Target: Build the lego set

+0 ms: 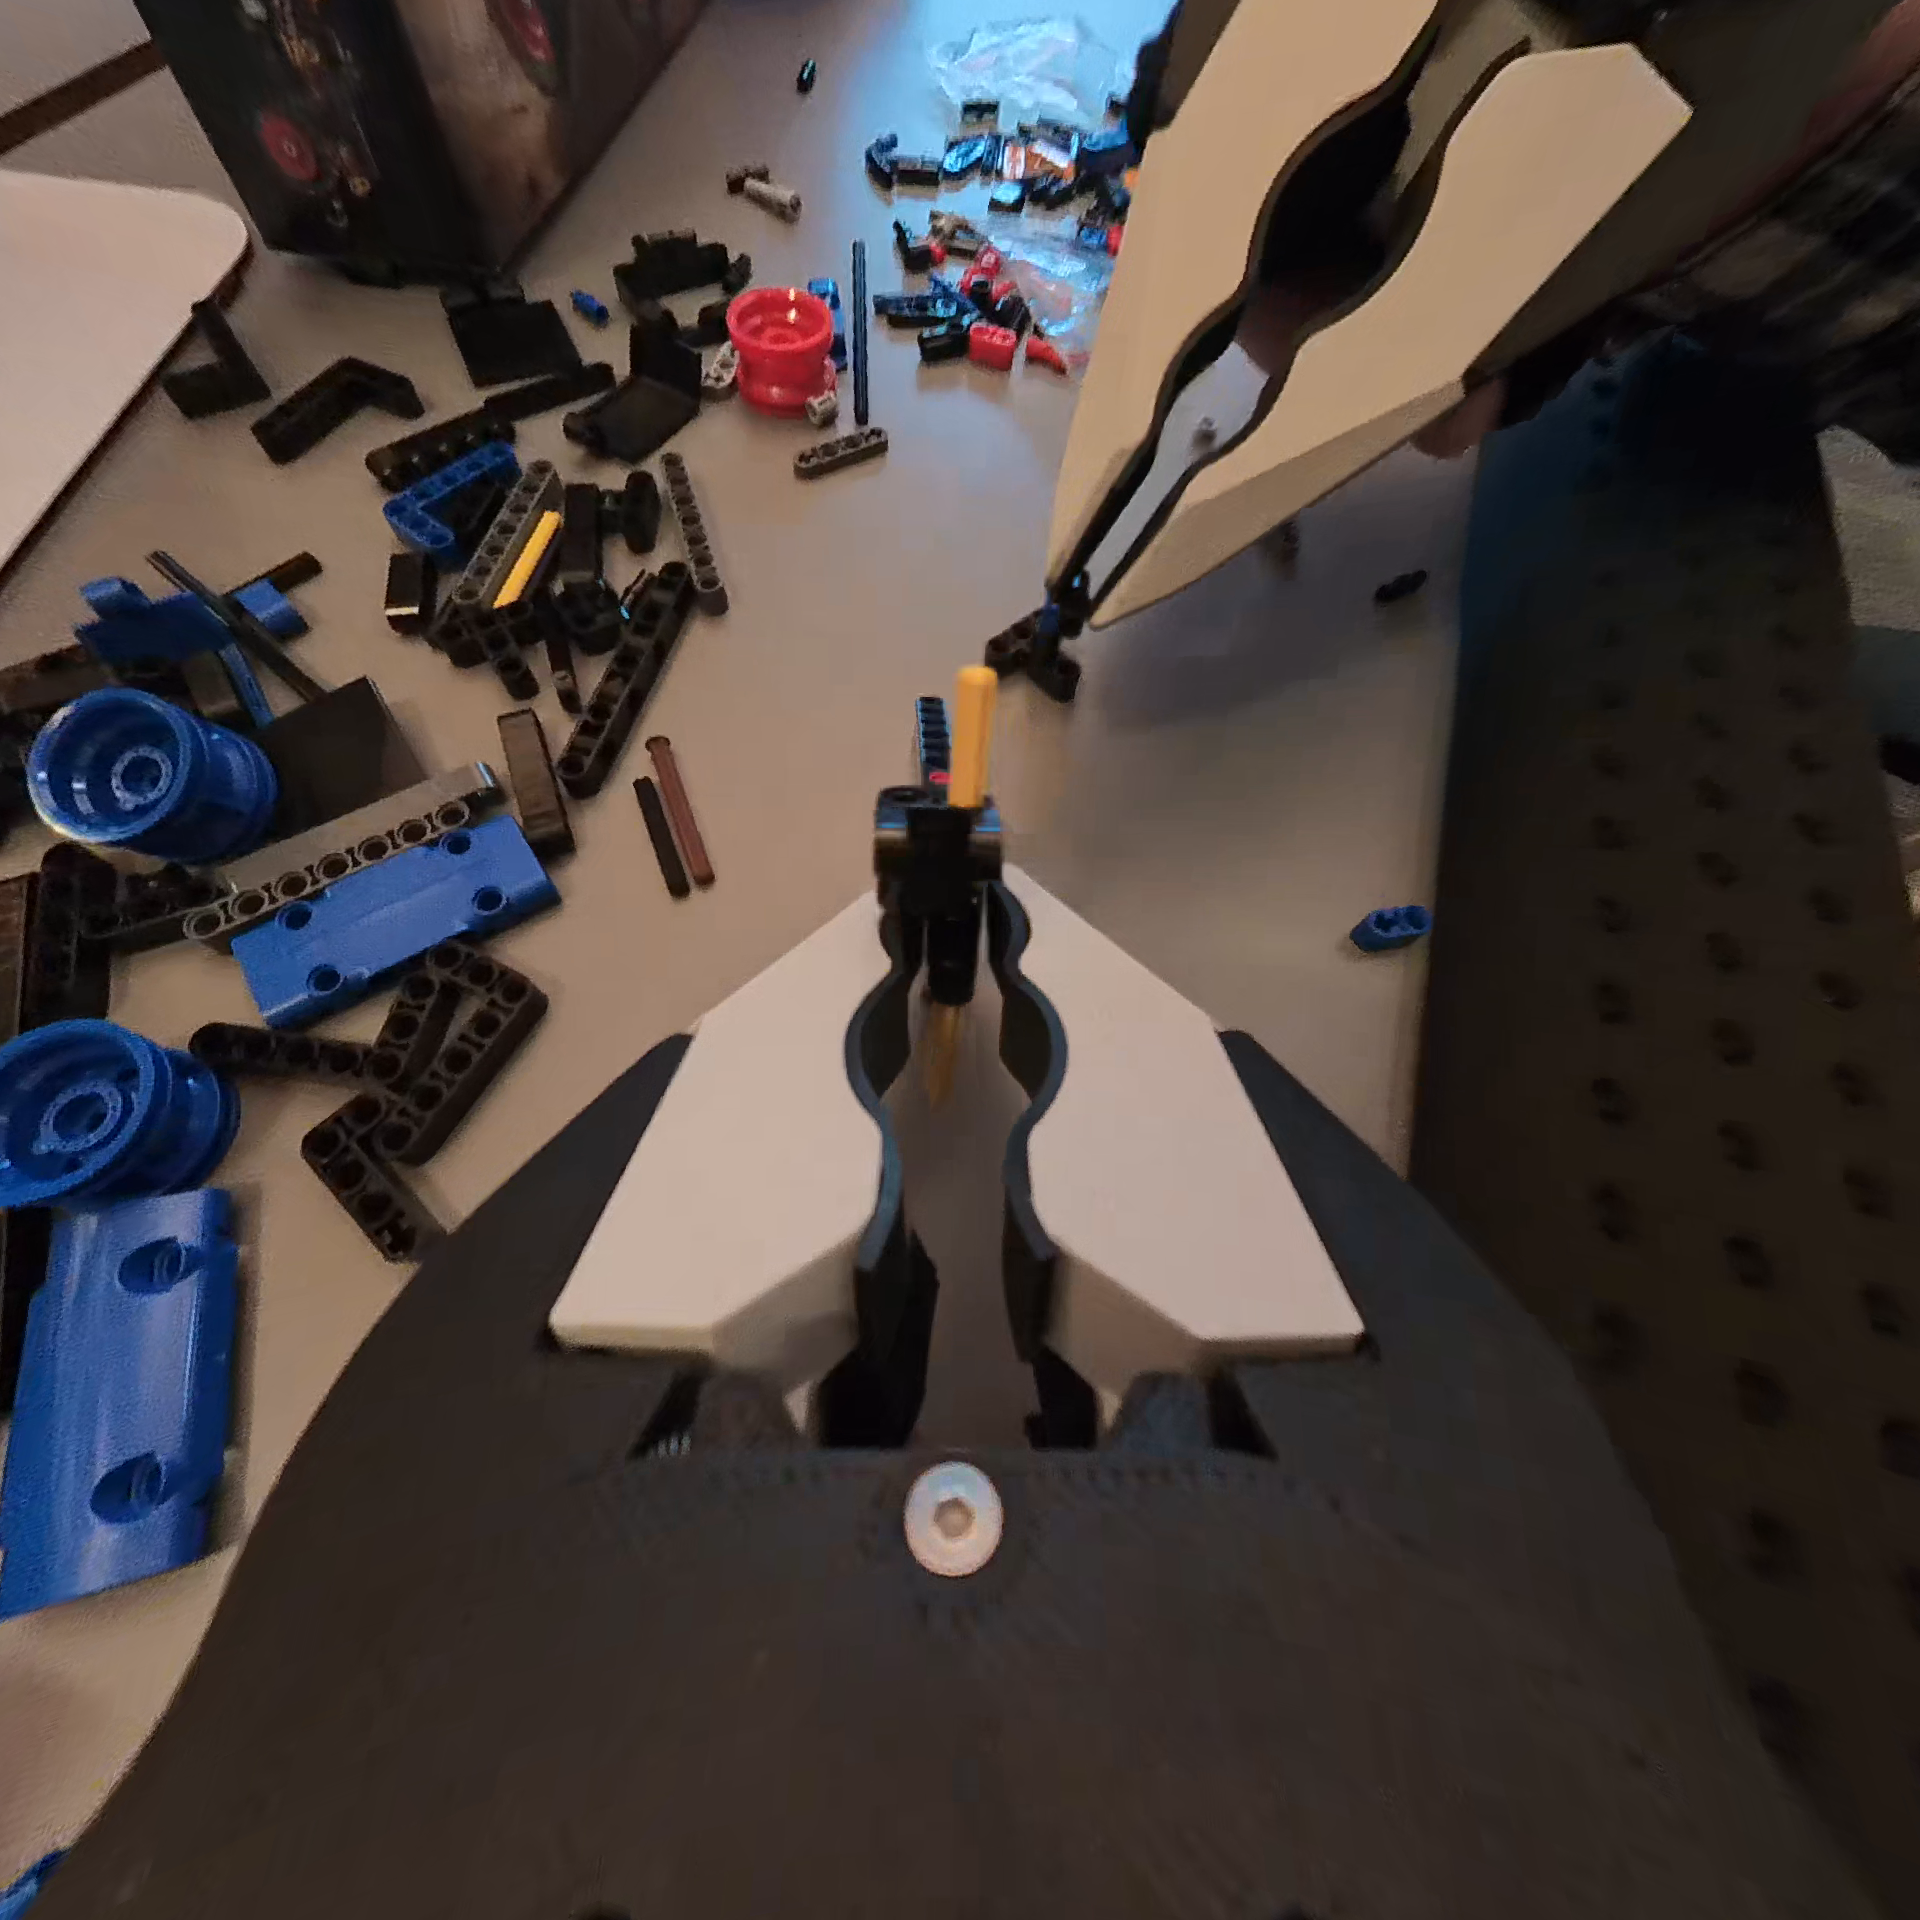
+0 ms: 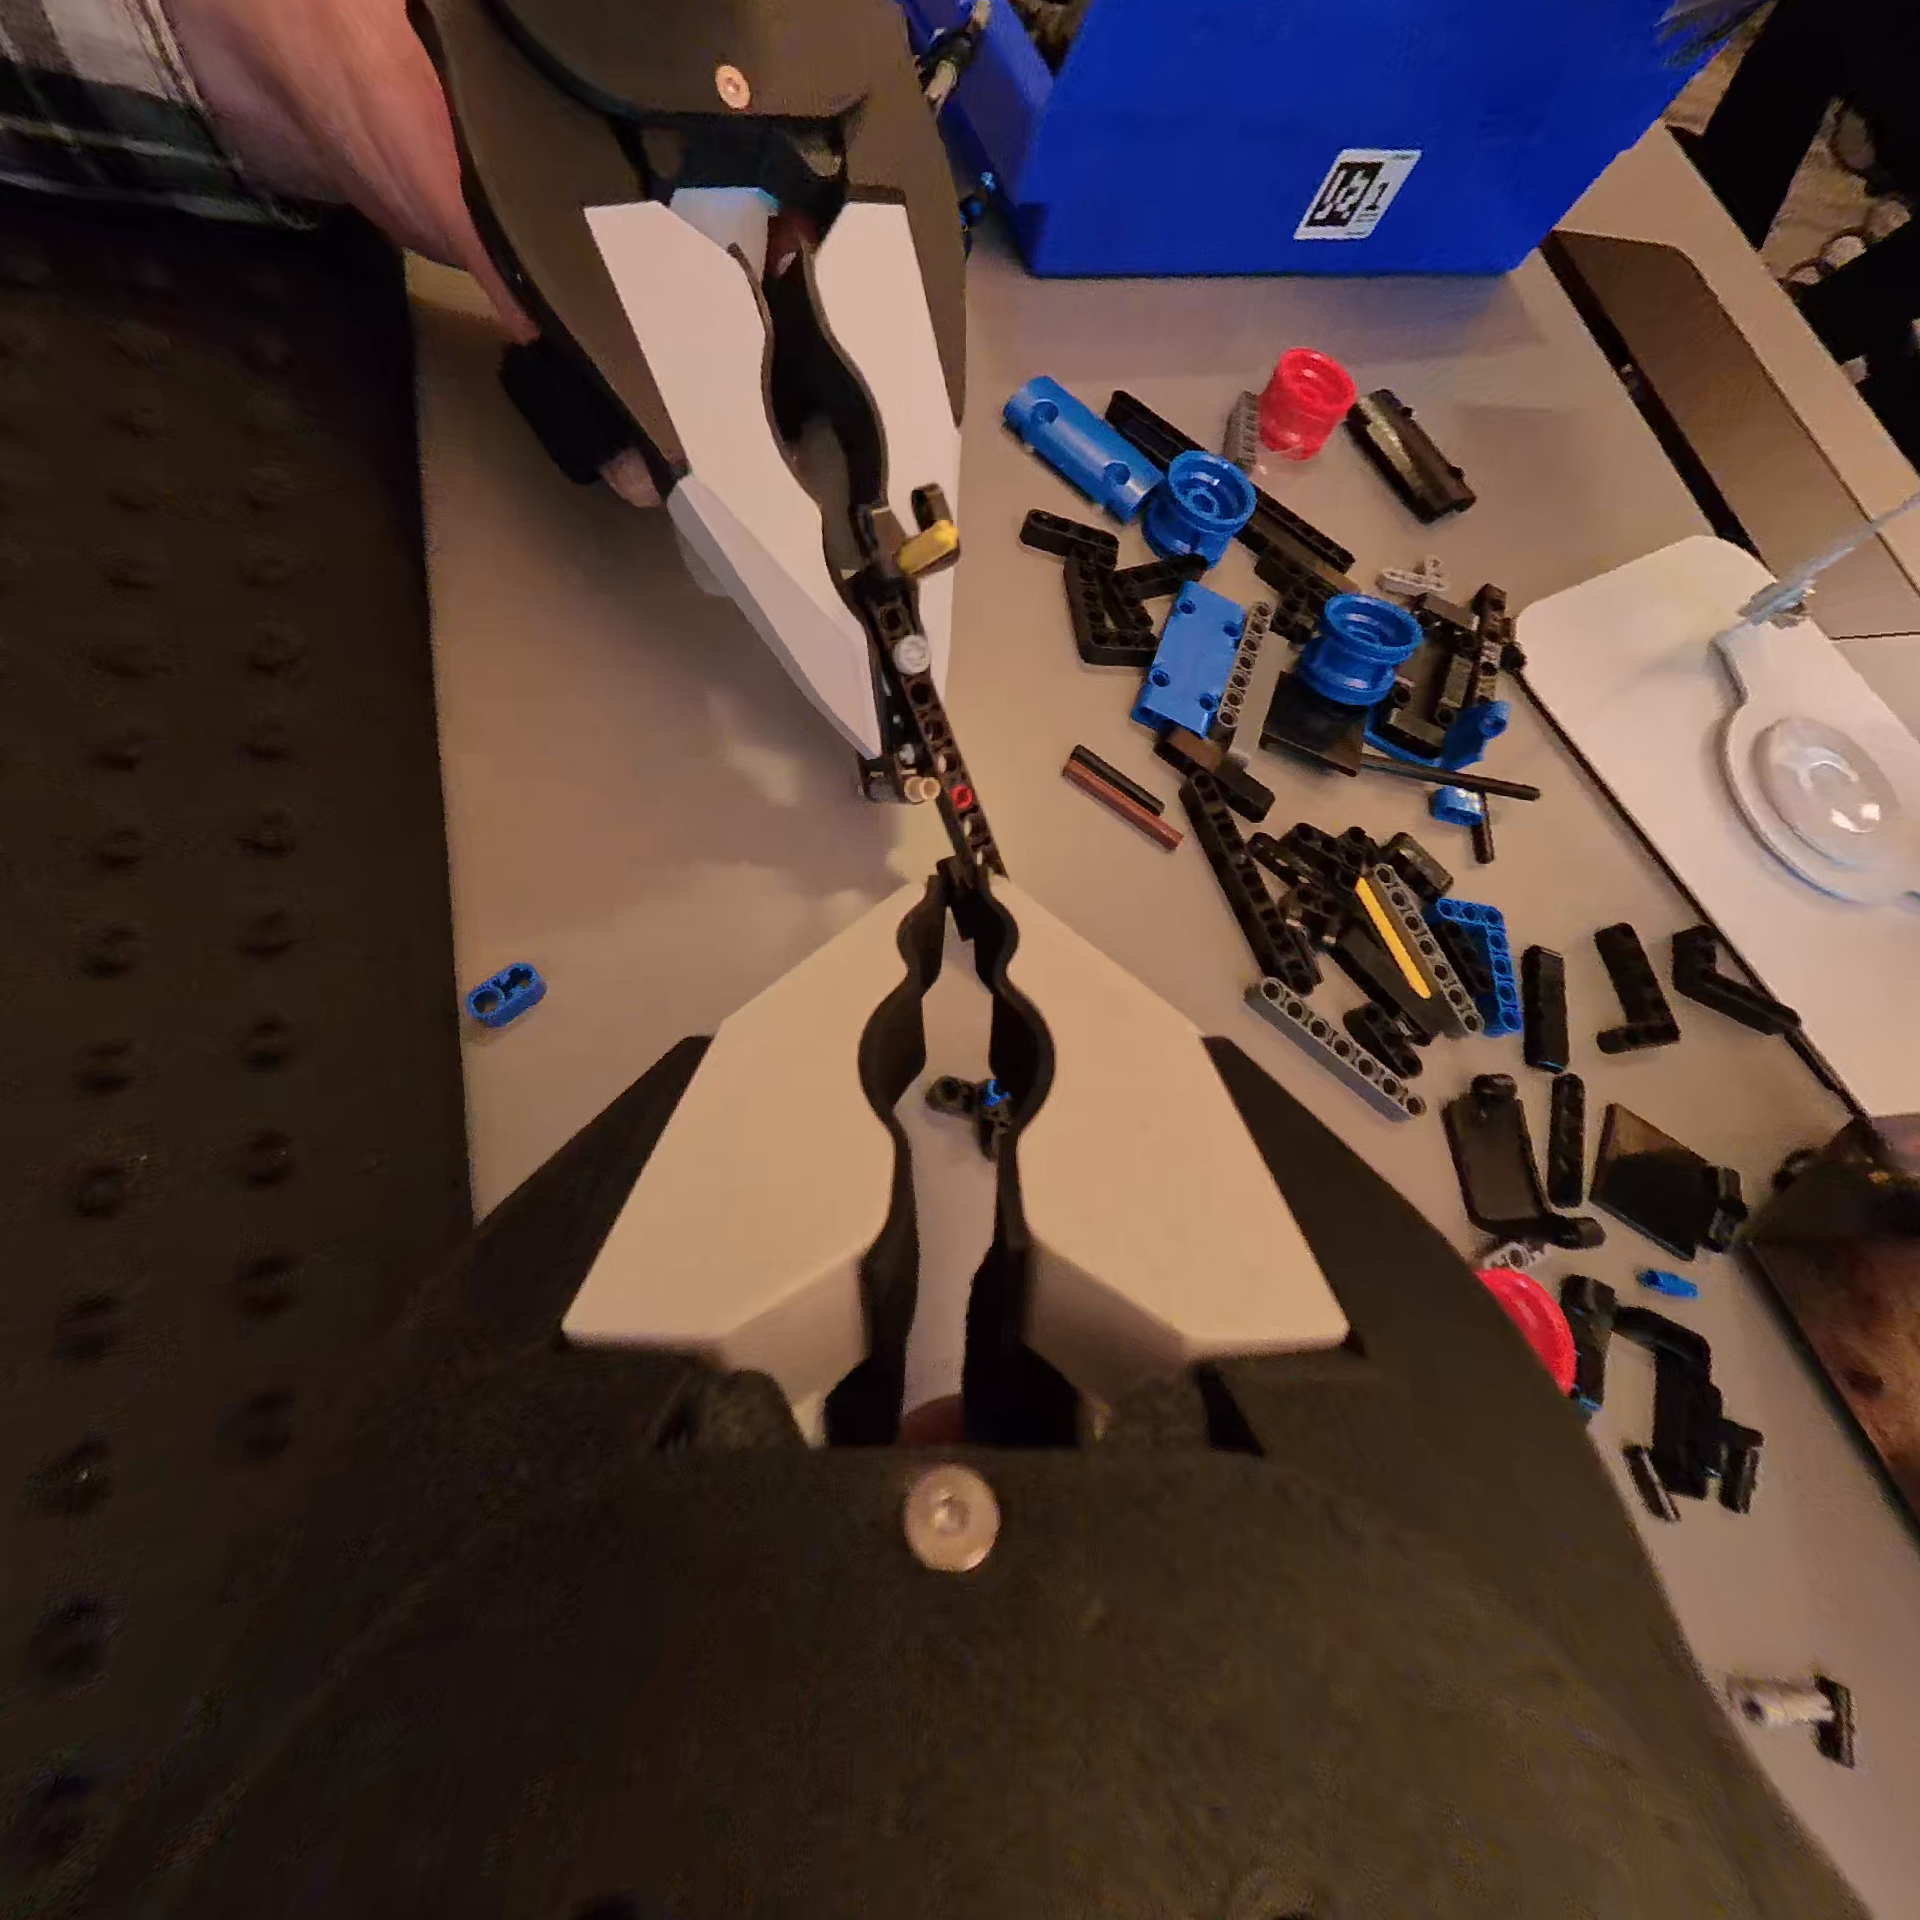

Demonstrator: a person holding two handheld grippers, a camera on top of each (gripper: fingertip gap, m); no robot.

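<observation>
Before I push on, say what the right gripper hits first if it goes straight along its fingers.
The long black holed beam assembly clamped in the left gripper: its near end sits at the tips of the right gripper. Depth is unclear; they may already touch.

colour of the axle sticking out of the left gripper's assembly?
Yellow axle; clearest in the left wrist view.

The long black beam assembly with a yellow axle (image 2: 925, 707) spans between the two grippers above the grey tabletop (image 2: 665, 790), the left gripper (image 2: 883, 634) at its far end, the right gripper (image 2: 961, 883) at its near end. The small blue two-hole link (image 2: 506, 992) lies alone to the left. The loose pile of black and blue beams (image 2: 1361, 935) spreads to the right, with the red wheel hub (image 2: 1307, 400) behind it and the blue box (image 2: 1299, 125) at the back.
</observation>
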